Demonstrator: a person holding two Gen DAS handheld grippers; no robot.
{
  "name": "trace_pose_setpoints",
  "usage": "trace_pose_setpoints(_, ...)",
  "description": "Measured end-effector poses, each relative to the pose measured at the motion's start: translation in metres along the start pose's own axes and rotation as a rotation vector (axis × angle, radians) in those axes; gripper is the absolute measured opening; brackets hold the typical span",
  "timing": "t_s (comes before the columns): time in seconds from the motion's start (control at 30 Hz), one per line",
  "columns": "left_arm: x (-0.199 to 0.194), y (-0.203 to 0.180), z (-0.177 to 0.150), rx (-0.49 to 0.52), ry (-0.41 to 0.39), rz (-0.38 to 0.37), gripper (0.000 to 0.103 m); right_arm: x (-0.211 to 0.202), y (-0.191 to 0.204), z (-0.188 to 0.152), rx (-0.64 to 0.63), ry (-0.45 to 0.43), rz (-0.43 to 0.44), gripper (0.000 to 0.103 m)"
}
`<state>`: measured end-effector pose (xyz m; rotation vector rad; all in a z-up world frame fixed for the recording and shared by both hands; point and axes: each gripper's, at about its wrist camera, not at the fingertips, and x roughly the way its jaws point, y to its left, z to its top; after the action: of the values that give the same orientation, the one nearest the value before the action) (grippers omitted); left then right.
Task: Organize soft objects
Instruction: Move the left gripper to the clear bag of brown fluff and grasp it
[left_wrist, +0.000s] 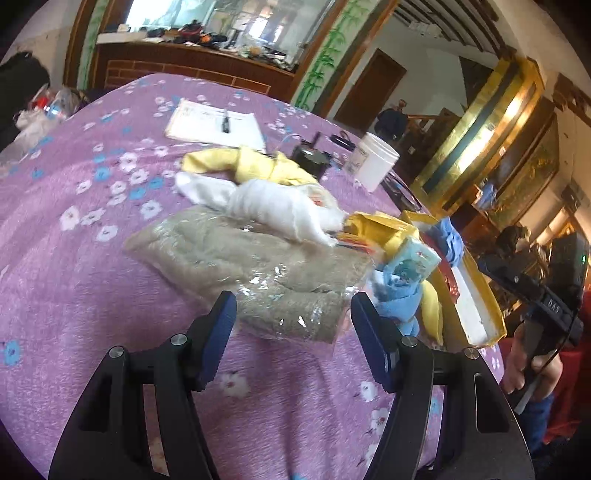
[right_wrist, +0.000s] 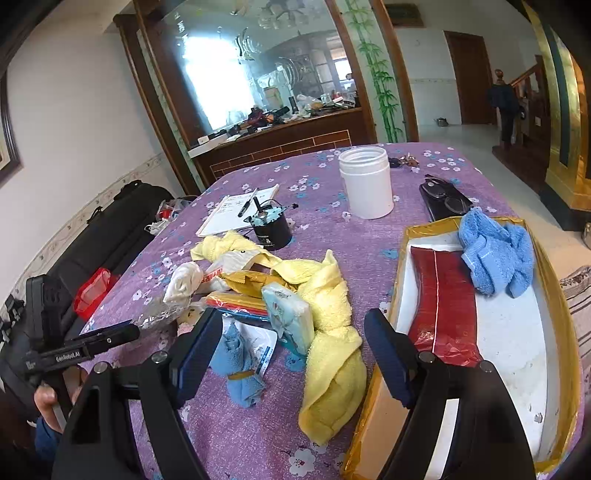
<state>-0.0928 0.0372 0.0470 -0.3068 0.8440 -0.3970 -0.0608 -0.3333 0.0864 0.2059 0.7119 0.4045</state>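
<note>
Nearest my left tongs (left_wrist: 293, 325) is the beige fleece in its clear plastic wrap (left_wrist: 255, 269), its near edge lying just past my fingertips; the jaws stand wide apart and hold nothing. My right tongs (right_wrist: 295, 341) are likewise spread and empty, with the yellow towel (right_wrist: 332, 354) lying between and just beyond the tips, a small rolled blue cloth (right_wrist: 236, 363) to its left and a pack of tissues (right_wrist: 290, 317) resting against it.

The soft things sit in a heap mid-table: a white cloth (left_wrist: 284, 210), another yellow cloth (left_wrist: 251, 164) farther off, and some wrappers mixed in. To the right stands the shallow tray with gold edging (right_wrist: 554, 314), already holding a blue towel (right_wrist: 495, 251) at its far end beside a red packet (right_wrist: 443, 295).

I judge the towel to be my next pick. I would do well to close low on its thick knotted middle, not on a loose corner, and lift clear of the tissue pack before swinging right over the tray's rim. The plastic on the fleece looks slippery, so that wants a deep bite.

The table wears a purple flowered cloth (right_wrist: 314, 173); a white jar (right_wrist: 365, 181), a notepad with pen (right_wrist: 236, 210) and a small dark motor (right_wrist: 269, 229) sit at the far side. Behind is a big mirror in wood.
</note>
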Motion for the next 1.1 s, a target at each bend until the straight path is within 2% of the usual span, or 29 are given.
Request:
trace_pose_setpoints(0.07, -0.004, 0.007, 0.003, -0.015, -0.006, 0.051, 0.065, 0.0, 0.0, -0.001, -0.002, -0.001, 0.006, 0.079)
trace_pose_setpoints(0.17, -0.014, 0.029, 0.009, -0.062, -0.039, 0.222, 0.065, -0.001, -0.001, -0.001, -0.001, -0.005, 0.01, 0.079)
trace_pose_setpoints(0.23, -0.022, 0.043, 0.012, -0.101, -0.059, 0.285, 0.065, -0.002, -0.002, -0.001, -0.002, -0.009, 0.013, 0.079)
trace_pose_setpoints(0.33, -0.038, 0.063, 0.016, -0.168, -0.075, 0.313, 0.065, -0.003, -0.004, -0.003, 0.003, -0.01, 0.02, 0.079)
trace_pose_setpoints(0.4, -0.045, 0.071, 0.02, -0.198, -0.083, 0.297, 0.065, -0.002, -0.005, -0.004, 0.007, -0.008, 0.026, 0.079)
trace_pose_setpoints(0.47, -0.04, 0.074, 0.026, -0.219, -0.055, 0.259, 0.065, 0.0, -0.006, -0.005, 0.015, -0.006, 0.036, 0.079)
trace_pose_setpoints(0.53, -0.023, 0.071, 0.031, -0.224, 0.008, 0.236, 0.066, 0.002, -0.006, -0.006, 0.021, -0.004, 0.05, 0.079)
trace_pose_setpoints(0.67, 0.017, 0.069, 0.044, -0.265, 0.081, 0.279, 0.066, 0.002, -0.003, -0.008, 0.012, -0.003, 0.066, 0.079)
trace_pose_setpoints(0.73, 0.031, 0.069, 0.05, -0.277, 0.091, 0.286, 0.066, 0.0, -0.002, -0.008, 0.004, -0.006, 0.064, 0.079)
trace_pose_setpoints(0.83, 0.049, 0.061, 0.06, -0.254, 0.107, 0.328, 0.066, -0.004, -0.007, -0.01, 0.009, -0.013, 0.057, 0.079)
trace_pose_setpoints(1.0, 0.088, 0.047, 0.064, -0.177, 0.179, 0.471, 0.068, -0.004, -0.015, -0.01, 0.033, -0.013, 0.051, 0.079)
trace_pose_setpoints(1.03, 0.093, 0.046, 0.064, -0.156, 0.164, 0.501, 0.072, -0.004, -0.015, -0.011, 0.034, -0.011, 0.053, 0.079)
trace_pose_setpoints(1.1, 0.097, 0.046, 0.063, -0.131, 0.116, 0.516, 0.072, -0.004, -0.014, -0.012, 0.029, -0.011, 0.055, 0.079)
